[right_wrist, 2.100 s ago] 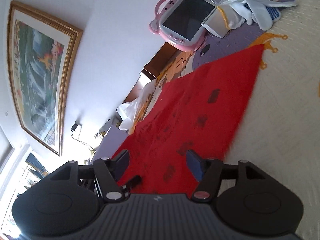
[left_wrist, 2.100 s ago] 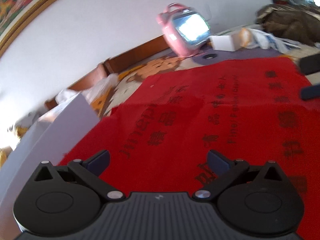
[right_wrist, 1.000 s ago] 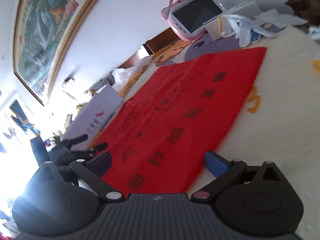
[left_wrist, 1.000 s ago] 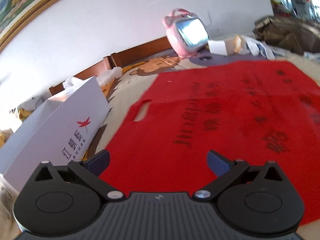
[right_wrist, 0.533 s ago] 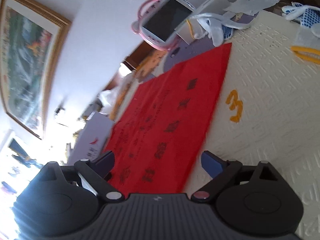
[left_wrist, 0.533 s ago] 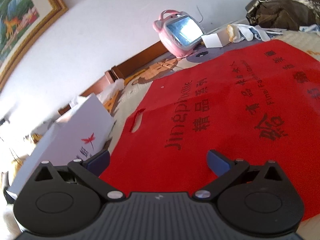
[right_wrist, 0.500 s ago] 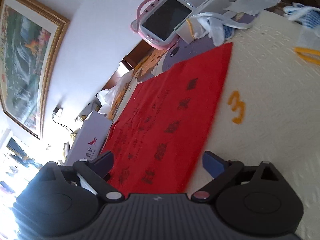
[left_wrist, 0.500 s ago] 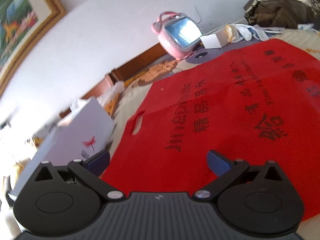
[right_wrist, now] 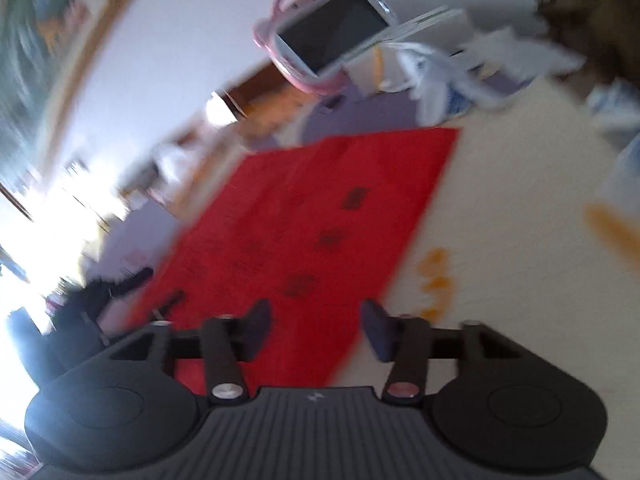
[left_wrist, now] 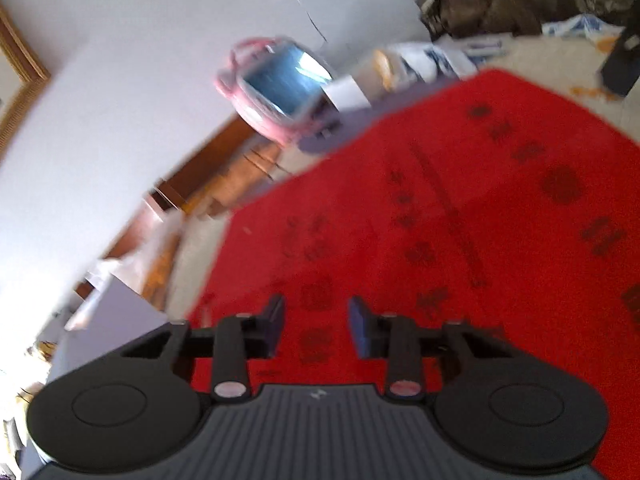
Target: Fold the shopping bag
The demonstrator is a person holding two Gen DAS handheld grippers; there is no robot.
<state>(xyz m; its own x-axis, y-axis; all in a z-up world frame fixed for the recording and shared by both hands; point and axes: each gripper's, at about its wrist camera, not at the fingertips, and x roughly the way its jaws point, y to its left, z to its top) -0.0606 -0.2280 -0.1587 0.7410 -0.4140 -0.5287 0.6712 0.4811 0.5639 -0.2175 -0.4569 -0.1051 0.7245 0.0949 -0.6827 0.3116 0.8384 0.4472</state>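
The red shopping bag [left_wrist: 440, 240] lies flat on the cream mat [right_wrist: 520, 240], unfolded, spreading ahead of both grippers with its long axis running left to right across the left view. The left gripper [left_wrist: 316, 326] hangs over the bag's near-left part, jaws closing to a narrow gap; red cloth shows behind that gap, but through the blur it looks as if nothing is pinched yet. The right gripper [right_wrist: 316, 330] sits at the bag's near-right corner, jaws closing but wide apart, its right finger over bare mat just beyond the bag's edge. Each hand is nearest its own end of the near edge. A pink tablet [right_wrist: 332, 28] stands beyond the far edge.
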